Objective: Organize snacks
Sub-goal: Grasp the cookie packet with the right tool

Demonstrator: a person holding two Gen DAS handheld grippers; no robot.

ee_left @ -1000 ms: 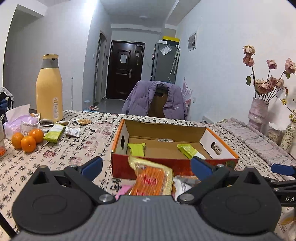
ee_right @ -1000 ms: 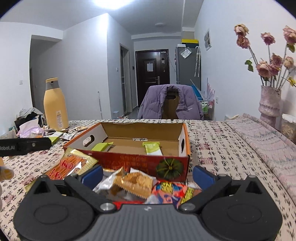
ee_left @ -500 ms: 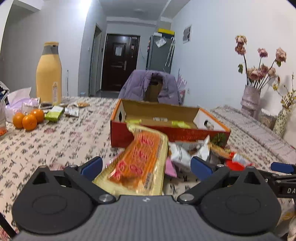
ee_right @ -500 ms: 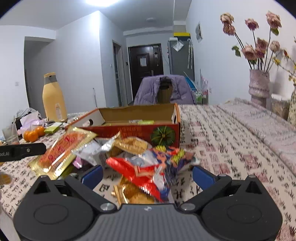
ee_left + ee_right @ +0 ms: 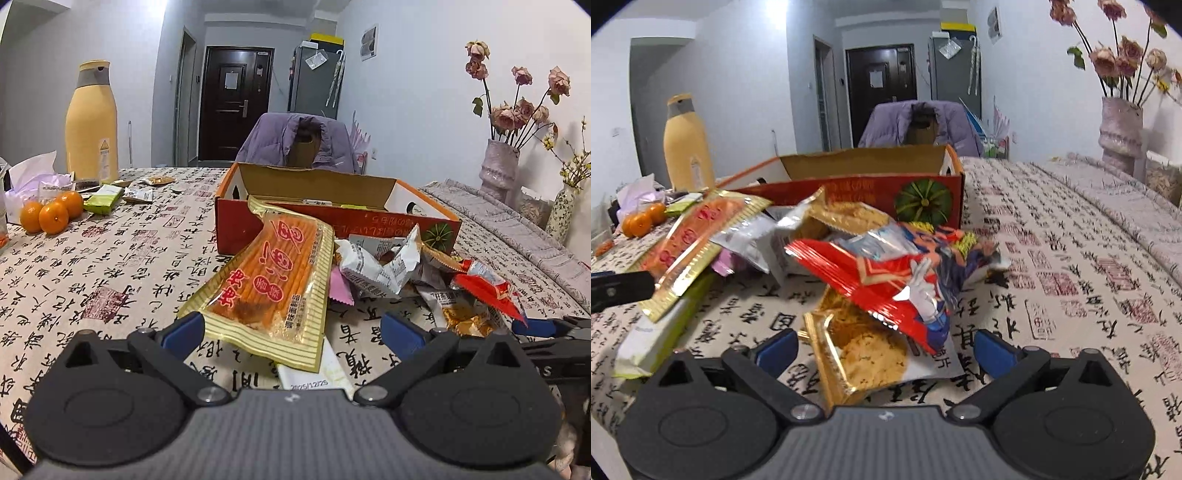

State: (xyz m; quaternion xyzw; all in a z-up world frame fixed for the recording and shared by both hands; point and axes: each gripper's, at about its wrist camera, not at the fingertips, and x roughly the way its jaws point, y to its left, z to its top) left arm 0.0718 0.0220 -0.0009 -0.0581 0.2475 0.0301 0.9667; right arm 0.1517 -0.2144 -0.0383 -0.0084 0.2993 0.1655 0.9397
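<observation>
A pile of snack packets lies on the patterned tablecloth in front of an open orange-red cardboard box (image 5: pixel 332 225) (image 5: pixel 864 192). My left gripper (image 5: pixel 291 332) is open, and the near end of a long orange-and-gold packet (image 5: pixel 273 284) lies between its fingers. My right gripper (image 5: pixel 884 347) hangs low over a gold cookie packet (image 5: pixel 864 354) and a red cartoon packet (image 5: pixel 886 280). Its jaws are closing with both packets between them, and the pads are clear of them. A white-and-green packet (image 5: pixel 317 373) lies under the orange one.
At the far left stand a tall yellow bottle (image 5: pixel 92 122), three oranges (image 5: pixel 51 216) and a green packet (image 5: pixel 105 194). A vase of dried roses (image 5: pixel 498 166) stands at the right. Behind the table is a chair with a purple jacket (image 5: pixel 299 144).
Both grippers have come down and closer to the snack pile. The packets now fill the space between the fingers, and the inside of the box has dropped out of sight.
</observation>
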